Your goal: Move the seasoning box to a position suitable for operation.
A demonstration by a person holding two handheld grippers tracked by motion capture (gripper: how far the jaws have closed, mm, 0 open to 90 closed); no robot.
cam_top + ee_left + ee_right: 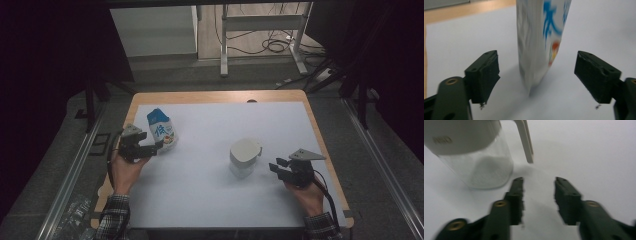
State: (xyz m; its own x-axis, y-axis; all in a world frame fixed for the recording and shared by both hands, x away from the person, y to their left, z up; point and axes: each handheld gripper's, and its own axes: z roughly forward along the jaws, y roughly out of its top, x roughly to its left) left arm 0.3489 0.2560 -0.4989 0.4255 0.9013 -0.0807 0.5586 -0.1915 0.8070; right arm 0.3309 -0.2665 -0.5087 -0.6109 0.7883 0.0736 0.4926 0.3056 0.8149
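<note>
Two forearms in plaid sleeves reach onto a white surface. Left hand-held gripper has its jaws spread wide around an upright white pouch with blue print, pads not touching it. Right hand-held gripper has its jaws narrowly apart with nothing between them, pointing at a clear jug with a white lid just beside it.

Dim room; grey floor; white desk frame; tangled cables; wood-edged table.
</note>
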